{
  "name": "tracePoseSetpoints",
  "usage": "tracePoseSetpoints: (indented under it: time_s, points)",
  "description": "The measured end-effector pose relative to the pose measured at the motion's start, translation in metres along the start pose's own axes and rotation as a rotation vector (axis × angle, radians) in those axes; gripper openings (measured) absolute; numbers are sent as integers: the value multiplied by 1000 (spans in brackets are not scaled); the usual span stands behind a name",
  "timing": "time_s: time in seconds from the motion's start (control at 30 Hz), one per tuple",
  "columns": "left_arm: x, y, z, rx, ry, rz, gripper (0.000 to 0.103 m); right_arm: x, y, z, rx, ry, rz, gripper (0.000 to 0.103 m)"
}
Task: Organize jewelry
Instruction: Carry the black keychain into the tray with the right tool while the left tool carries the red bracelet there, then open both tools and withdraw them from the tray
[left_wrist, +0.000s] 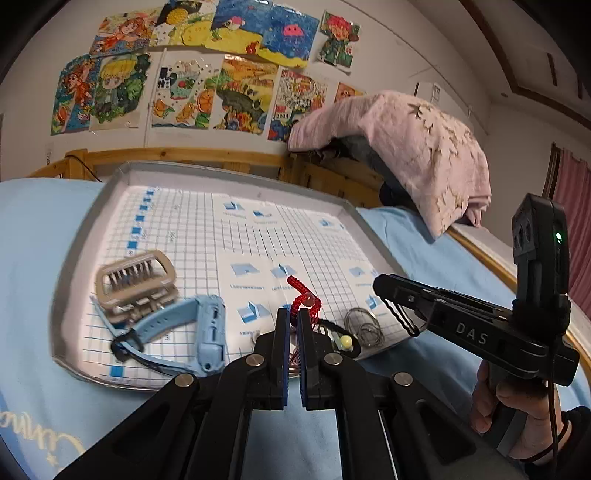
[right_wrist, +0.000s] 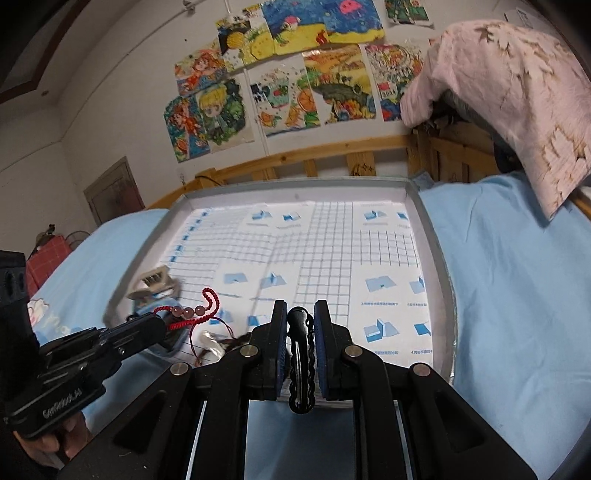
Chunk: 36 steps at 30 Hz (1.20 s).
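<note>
Left tongs (left_wrist: 291, 319) pinch the red cord (left_wrist: 301, 295), raised upright over the tray (left_wrist: 236, 173). Right tongs (right_wrist: 300, 317) grip a black clip (right_wrist: 301, 354) lengthwise (three beads show only from the right).

Red cord bracelet (left_wrist: 300, 295), blue-gridded white tray (left_wrist: 207, 236)
</note>
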<state>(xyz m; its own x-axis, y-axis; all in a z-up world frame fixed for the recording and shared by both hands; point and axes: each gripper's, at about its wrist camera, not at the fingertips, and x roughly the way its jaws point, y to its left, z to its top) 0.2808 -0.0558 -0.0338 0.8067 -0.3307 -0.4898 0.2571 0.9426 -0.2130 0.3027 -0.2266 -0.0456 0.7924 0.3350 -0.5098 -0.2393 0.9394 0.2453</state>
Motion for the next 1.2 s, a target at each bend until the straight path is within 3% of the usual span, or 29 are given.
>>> tracePoseSetpoints:
  time_s: [0.3,0.47,0.57,0.67,0.8,0.9,1.0,1.07,1.2]
  points:
    - [22,7,-8,-45,91,17,5,21,-22,-12,104,57,20,13]
    - [21,7,-10,-46,96,39,5,26,-26,-17,126,70,30,13]
    - [21,6,-9,-45,93,51,13,26,-26,-18,129,68,30,15]
    - [18,6,-9,-45,82,61,23,26,-28,-18,136,63,25,22]
    - [15,5,-8,-39,75,73,23,21,-28,-16,139,51,17,28]
    - [10,3,-6,-37,53,78,25,12,-26,-13,132,30,4,39]
    - [1,1,-3,-40,20,82,39,-4,-23,-10,110,-8,-12,43]
    - [-8,-1,-2,-49,-14,73,59,-16,-22,-8,98,-33,-22,44]
    - [-26,-4,5,-62,-87,100,69,-41,-20,-5,67,-88,-46,54]
